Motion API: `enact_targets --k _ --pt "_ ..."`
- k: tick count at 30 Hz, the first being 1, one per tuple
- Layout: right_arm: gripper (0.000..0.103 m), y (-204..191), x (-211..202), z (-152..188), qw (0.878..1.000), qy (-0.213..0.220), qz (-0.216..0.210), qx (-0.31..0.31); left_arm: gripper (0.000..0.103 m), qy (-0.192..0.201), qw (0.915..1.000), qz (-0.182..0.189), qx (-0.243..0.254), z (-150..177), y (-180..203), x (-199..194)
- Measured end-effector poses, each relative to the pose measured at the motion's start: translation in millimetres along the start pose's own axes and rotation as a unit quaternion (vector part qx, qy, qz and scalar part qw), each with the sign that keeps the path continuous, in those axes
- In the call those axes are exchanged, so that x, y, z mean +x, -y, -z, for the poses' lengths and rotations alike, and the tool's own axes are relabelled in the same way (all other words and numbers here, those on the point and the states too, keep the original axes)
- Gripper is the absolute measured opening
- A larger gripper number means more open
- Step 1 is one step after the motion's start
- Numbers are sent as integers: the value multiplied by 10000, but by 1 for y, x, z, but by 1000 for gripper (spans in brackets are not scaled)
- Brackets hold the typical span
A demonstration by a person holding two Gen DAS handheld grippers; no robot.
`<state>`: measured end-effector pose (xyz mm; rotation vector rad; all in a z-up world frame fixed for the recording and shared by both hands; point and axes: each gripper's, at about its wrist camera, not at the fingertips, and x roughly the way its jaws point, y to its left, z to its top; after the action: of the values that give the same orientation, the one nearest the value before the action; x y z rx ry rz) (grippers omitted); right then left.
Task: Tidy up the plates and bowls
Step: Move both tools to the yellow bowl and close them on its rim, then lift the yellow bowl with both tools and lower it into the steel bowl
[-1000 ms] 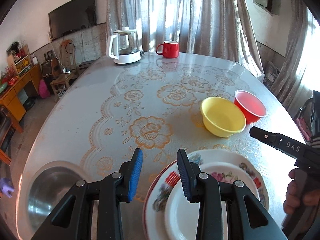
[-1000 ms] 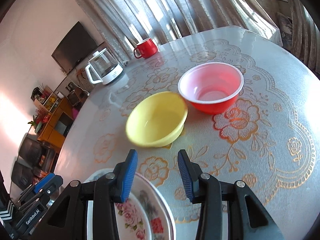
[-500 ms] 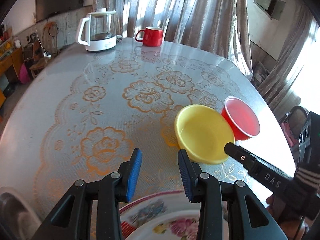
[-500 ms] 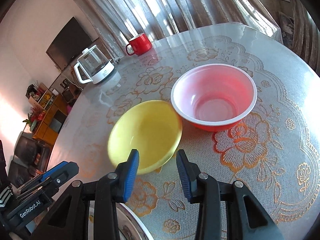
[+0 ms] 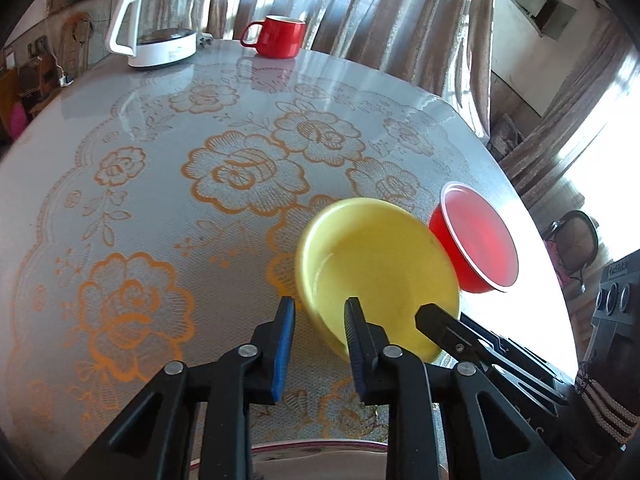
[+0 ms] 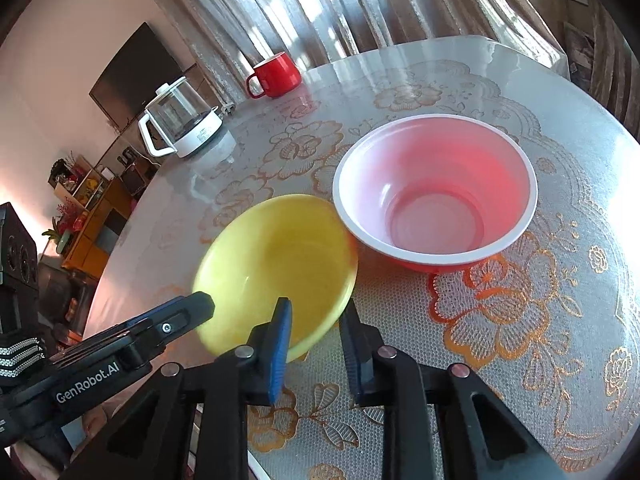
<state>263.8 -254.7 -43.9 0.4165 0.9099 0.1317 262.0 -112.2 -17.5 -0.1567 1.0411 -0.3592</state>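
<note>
A yellow bowl (image 5: 380,268) stands on the table, touching a red bowl (image 5: 478,240) with a white rim on its right. My left gripper (image 5: 318,320) is open, its jaws on either side of the yellow bowl's near left rim. My right gripper (image 6: 314,320) is open, its jaws on either side of the yellow bowl's (image 6: 280,268) near right rim, with the red bowl (image 6: 436,192) just beyond. A flowered plate's rim (image 5: 320,446) shows at the bottom edge of the left wrist view.
A glass kettle (image 5: 160,36) and a red mug (image 5: 278,36) stand at the table's far edge by the curtains. The tablecloth (image 5: 160,200) has orange flower patterns. The table's right edge runs close behind the red bowl.
Both grippers have moved forward from over the plates to the yellow bowl, which now fills the near view. The plates and the metal bowl have dropped out of sight.
</note>
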Motion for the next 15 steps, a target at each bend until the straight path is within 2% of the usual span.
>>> enact_targets --k 9,15 --pt "23 -5 -1 0 9999 -46 -88 -46 24 147 9999 -1 72 10 -3 -15" --pt "23 -19 -5 3 9998 -53 -145 -155 24 290 9996 4 -57 18 -12 -36"
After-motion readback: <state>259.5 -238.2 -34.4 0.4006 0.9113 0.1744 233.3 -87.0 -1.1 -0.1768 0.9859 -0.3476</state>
